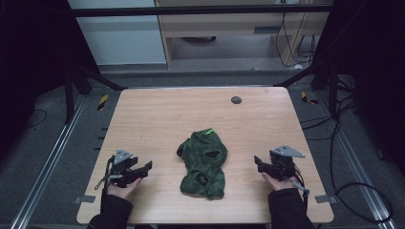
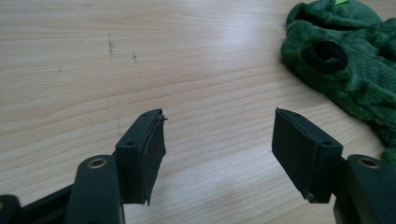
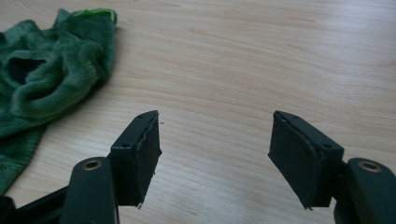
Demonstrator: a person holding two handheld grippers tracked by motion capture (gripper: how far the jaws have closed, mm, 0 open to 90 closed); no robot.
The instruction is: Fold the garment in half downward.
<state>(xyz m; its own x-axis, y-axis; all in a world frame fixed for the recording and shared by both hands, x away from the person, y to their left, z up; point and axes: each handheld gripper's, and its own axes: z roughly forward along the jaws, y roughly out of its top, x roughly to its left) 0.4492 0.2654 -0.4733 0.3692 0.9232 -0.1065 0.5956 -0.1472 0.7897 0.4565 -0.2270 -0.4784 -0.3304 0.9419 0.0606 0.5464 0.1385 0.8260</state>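
Observation:
A crumpled dark green fleece garment [image 1: 203, 163] lies in the middle of the wooden table [image 1: 157, 114], with a bright green tag at its far end. My left gripper [image 1: 143, 168] rests low over the table to the garment's left, jaws open and empty. My right gripper [image 1: 258, 162] sits to the garment's right, also open with nothing between its jaws. In the left gripper view the garment [image 2: 345, 60] lies at the upper right, beyond the left gripper [image 2: 219, 140]. In the right gripper view the garment [image 3: 42, 79] lies at the left, apart from the right gripper [image 3: 215, 142].
A small dark round disc [image 1: 236, 100] sits near the table's far edge. Black frame bars and cables surround the table, and a cable [image 1: 353, 191] trails on the floor at the right.

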